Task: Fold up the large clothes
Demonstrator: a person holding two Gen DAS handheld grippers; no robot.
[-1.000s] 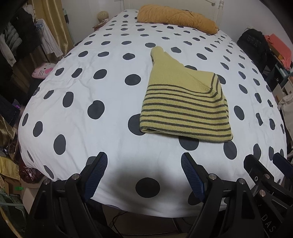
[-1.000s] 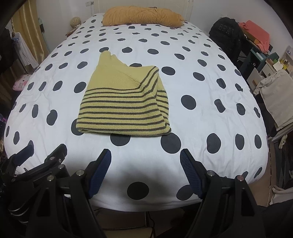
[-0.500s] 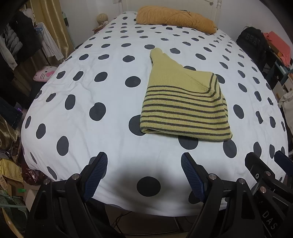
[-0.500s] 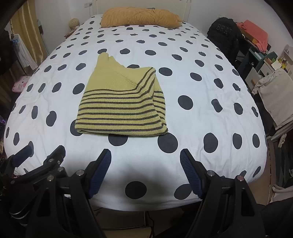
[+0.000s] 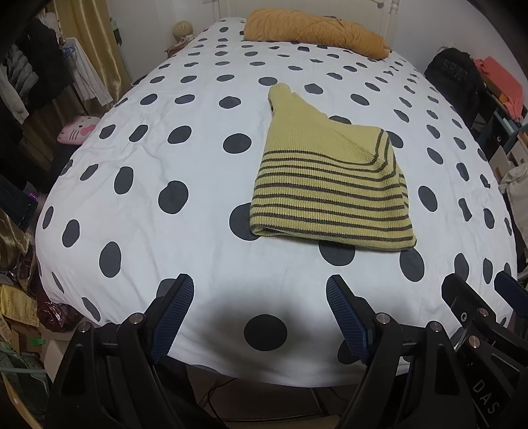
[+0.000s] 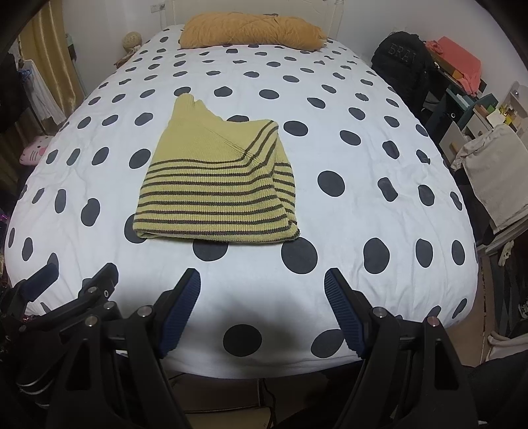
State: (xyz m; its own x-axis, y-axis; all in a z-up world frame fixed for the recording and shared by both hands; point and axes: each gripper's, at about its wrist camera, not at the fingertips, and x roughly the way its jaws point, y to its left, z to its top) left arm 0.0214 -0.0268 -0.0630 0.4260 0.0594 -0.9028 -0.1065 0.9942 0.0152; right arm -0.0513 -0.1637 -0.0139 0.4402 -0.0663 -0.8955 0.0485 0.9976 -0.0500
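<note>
The striped sweater (image 6: 216, 184) is seen folded on the dotted bed (image 6: 363, 211). Both the left gripper (image 5: 260, 316) and right gripper (image 6: 262, 310) are held spread, empty (near the foot); folding is judged nearly finished, perhaps one tuck remaining.

One folded sweater (image 5: 330, 188), one pillow (image 5: 313, 29), two grippers (left gripper (image 5: 260, 316), right gripper (image 6: 262, 312))

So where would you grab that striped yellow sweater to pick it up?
Probably at the near folded edge of the sweater, one corner per gripper, coming in low from the foot of the bed. That edge lies thick and straight, facing both open grippers, left and right.
</note>
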